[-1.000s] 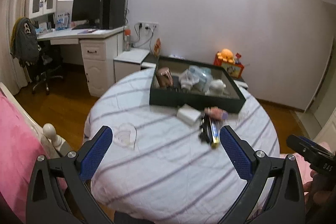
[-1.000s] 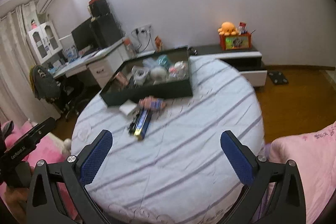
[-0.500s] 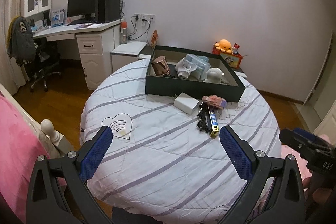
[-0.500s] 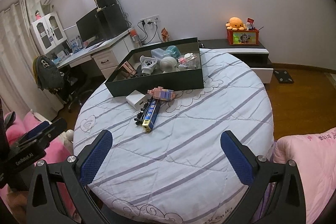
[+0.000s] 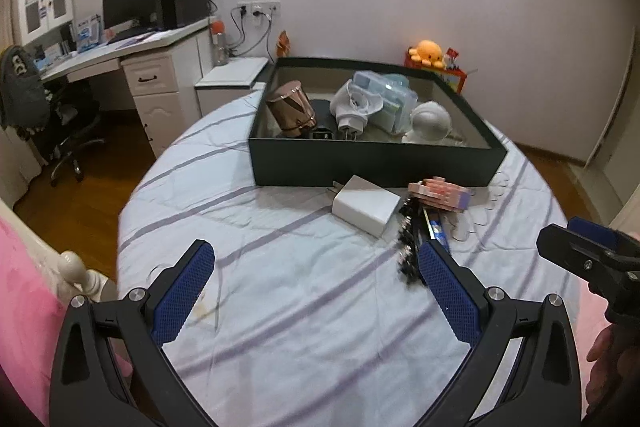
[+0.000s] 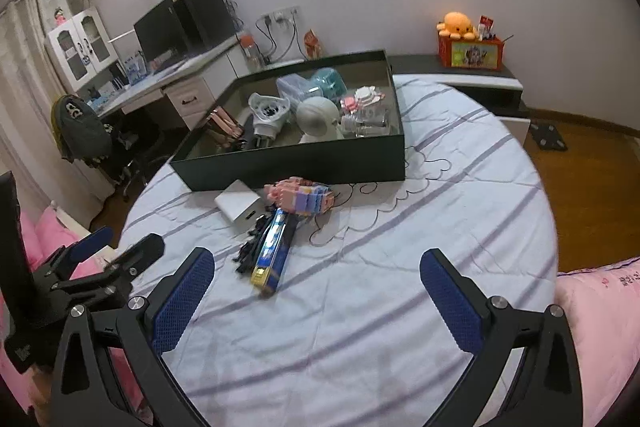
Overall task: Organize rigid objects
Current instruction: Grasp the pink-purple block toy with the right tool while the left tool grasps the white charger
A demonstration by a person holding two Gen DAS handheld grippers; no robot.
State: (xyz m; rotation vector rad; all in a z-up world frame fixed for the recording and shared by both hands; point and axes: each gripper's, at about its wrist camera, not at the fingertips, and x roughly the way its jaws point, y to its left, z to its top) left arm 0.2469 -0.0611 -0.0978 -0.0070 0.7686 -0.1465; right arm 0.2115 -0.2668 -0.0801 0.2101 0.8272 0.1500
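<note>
A dark open box (image 5: 372, 167) (image 6: 304, 163) stands at the far side of a round table (image 5: 280, 307) and holds several items, among them a copper cup (image 5: 290, 107) and a white ball (image 5: 430, 121). In front of it lie a white charger (image 5: 366, 205) (image 6: 238, 205), a pink block toy (image 5: 440, 193) (image 6: 300, 197), a black clip pile (image 5: 408, 247) (image 6: 250, 247) and a blue and yellow long box (image 6: 274, 251). My left gripper (image 5: 316, 283) is open and empty, near the clips. My right gripper (image 6: 316, 285) is open and empty, just short of the long box.
A pink bed (image 5: 24, 299) (image 6: 596, 327) borders the table on the near side. A white desk (image 5: 140, 67) with a monitor and an office chair (image 5: 60, 131) stands at far left. A low cabinet with an orange plush (image 6: 456, 23) stands by the far wall.
Both grippers have moved forward toward the table and the loose objects; the box and objects look larger. Both stay open.
</note>
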